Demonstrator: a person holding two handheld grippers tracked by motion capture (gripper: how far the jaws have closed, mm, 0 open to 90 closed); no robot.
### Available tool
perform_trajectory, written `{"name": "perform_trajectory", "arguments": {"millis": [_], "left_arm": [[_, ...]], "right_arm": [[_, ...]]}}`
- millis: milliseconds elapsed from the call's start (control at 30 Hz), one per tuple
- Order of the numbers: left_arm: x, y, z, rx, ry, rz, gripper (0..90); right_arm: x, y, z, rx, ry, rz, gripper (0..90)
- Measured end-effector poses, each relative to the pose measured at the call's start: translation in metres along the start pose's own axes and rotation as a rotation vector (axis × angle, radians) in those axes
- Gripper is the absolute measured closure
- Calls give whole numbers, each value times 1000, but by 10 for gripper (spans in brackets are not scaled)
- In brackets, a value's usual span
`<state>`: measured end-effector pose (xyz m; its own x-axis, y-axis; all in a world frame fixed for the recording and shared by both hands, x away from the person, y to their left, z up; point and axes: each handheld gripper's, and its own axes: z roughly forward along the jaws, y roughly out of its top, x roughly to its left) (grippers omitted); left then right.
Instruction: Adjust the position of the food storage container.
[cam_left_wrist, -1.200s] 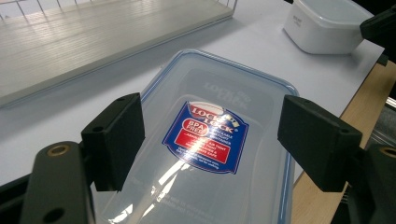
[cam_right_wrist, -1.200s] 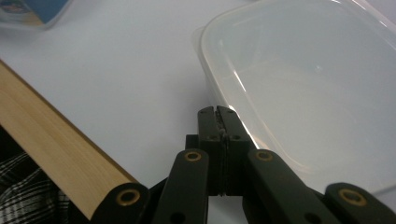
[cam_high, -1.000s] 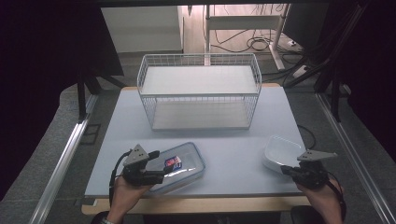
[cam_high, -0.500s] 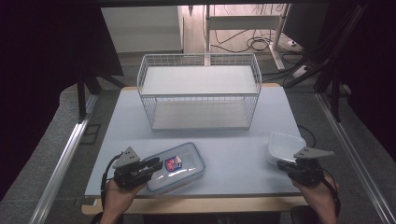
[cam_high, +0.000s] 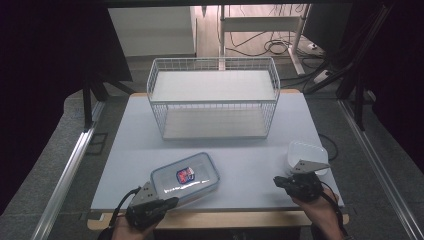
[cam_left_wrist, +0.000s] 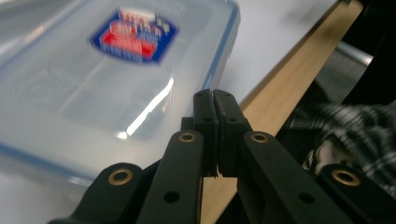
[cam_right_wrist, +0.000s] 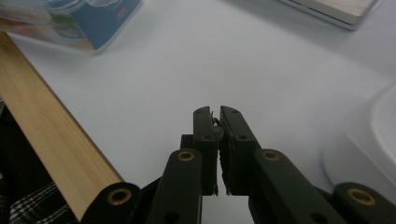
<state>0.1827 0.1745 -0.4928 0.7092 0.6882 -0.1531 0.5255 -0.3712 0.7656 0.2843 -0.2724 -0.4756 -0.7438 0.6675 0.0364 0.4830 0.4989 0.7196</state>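
A clear flat container with a blue-rimmed lid and a red-and-blue label (cam_high: 185, 177) (cam_left_wrist: 116, 70) lies near the table's front edge. My left gripper (cam_high: 170, 203) (cam_left_wrist: 215, 93) sits at that container's near left corner, over the wooden edge strip; its jaws have just been closing and now meet with nothing between them. My right gripper (cam_high: 278, 181) (cam_right_wrist: 215, 112) hovers low over bare table at the front right, jaws together and empty, pointing left. A white open container (cam_high: 306, 154) (cam_right_wrist: 373, 135) stands just behind and right of it.
A white wire basket (cam_high: 215, 97) stands across the back middle of the grey table top (cam_high: 250, 155). The wooden front edge (cam_right_wrist: 51, 140) runs close under both hands. A checked sleeve (cam_left_wrist: 355, 126) is below the table edge.
The left gripper has drawn back from the container's side to the front edge and its jaws have come together. The right gripper has slid left, away from the white container.
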Motion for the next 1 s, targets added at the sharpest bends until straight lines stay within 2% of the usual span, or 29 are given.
{"name": "perform_trajectory", "arguments": {"millis": [67, 100, 133, 167, 233, 300, 467, 567, 600, 633, 667, 733, 767, 833, 900, 933, 967, 1000], "left_arm": [[1, -3, 1, 11, 4, 1, 898], [3, -6, 2, 18, -14, -8, 898], [8, -8, 1, -3, -46, -27, 899], [8, -8, 1, -3, -46, -27, 900], [12, -8, 1, 0, -13, -11, 900], [14, -8, 1, -6, -13, -15, 900], [30, -6, 7, -4, 48, -22, 900], [34, -4, 10, 5, 54, -22, 900], [35, -3, 9, 10, 51, -15, 899], [39, -2, 1, -6, 69, -12, 898], [42, -2, -7, -28, 73, -20, 898], [51, -3, -24, -79, 107, -60, 898], [51, -3, -24, -79, 107, -60, 898], [61, -6, -34, -92, 172, -99, 898], [73, -12, -33, -69, 234, -145, 899], [85, -18, -24, -21, 264, -184, 899], [85, -18, -24, -21, 264, -184, 898], [90, -19, -9, 18, 247, -212, 898]], "right_arm": [[3, 1, 4, 7, 15, -11, 845], [3, 1, 4, 7, 15, -11, 845], [7, 3, 8, 10, 24, -15, 840], [8, 3, 10, 11, 29, -19, 838], [11, 5, 13, 8, 40, -24, 836], [14, 8, 16, 4, 56, -27, 834], [20, 16, 27, 11, 84, -53, 828], [23, 23, 33, 0, 102, -59, 833], [24, 25, 36, -5, 105, -62, 837], [24, 27, 38, -10, 108, -66, 842], [24, 30, 40, -15, 112, -64, 848], [22, 34, 44, -28, 125, -59, 855], [22, 34, 44, -28, 125, -59, 855], [20, 41, 49, -46, 140, -42, 865], [20, 43, 51, -52, 145, -40, 869], [20, 48, 55, -59, 157, -36, 871], [20, 48, 55, -59, 157, -36, 871], [21, 52, 59, -61, 172, -38, 871]]}}
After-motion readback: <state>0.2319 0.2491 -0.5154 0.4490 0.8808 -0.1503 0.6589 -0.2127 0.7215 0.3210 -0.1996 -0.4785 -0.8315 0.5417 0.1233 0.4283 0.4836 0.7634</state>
